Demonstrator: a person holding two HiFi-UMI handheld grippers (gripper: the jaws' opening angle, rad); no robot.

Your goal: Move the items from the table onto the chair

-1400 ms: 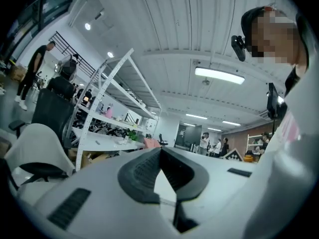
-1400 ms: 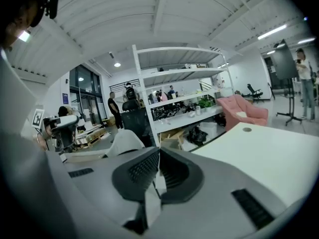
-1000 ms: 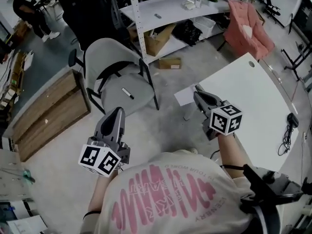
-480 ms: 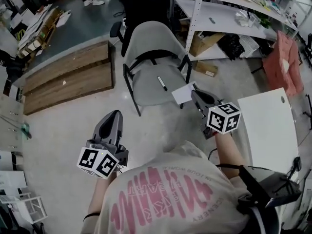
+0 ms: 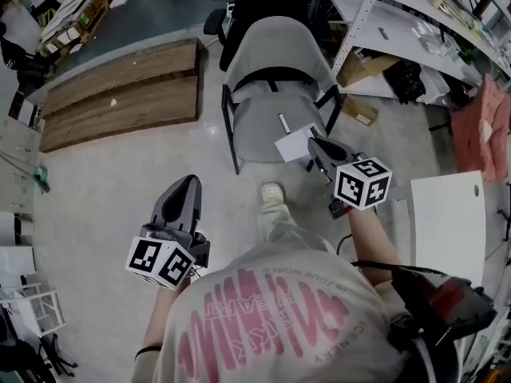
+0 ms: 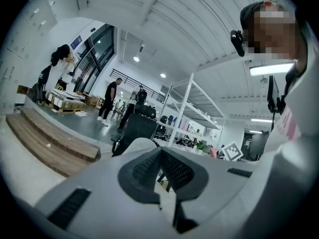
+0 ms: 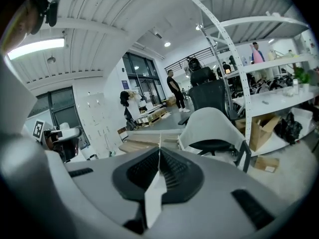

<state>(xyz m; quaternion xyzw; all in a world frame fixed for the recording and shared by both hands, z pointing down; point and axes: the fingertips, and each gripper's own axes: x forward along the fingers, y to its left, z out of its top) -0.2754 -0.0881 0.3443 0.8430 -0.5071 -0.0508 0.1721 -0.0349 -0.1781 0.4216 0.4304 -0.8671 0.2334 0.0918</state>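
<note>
Holding paper [image 5: 294, 144], right tool [image 5: 314, 144] pinching it, near chair [image 5: 267, 50]. Pen [image 5: 283, 123] already on seat. Left tool [image 5: 188, 183] closed, empty.

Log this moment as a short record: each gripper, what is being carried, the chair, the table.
left gripper: jaws together, nothing between them
right gripper: shut on a white sheet of paper
paper: in the head view, overlaps the front corner of the chair's seat
chair: grey, with a pen lying on its seat
table: white, on the person's right
</note>
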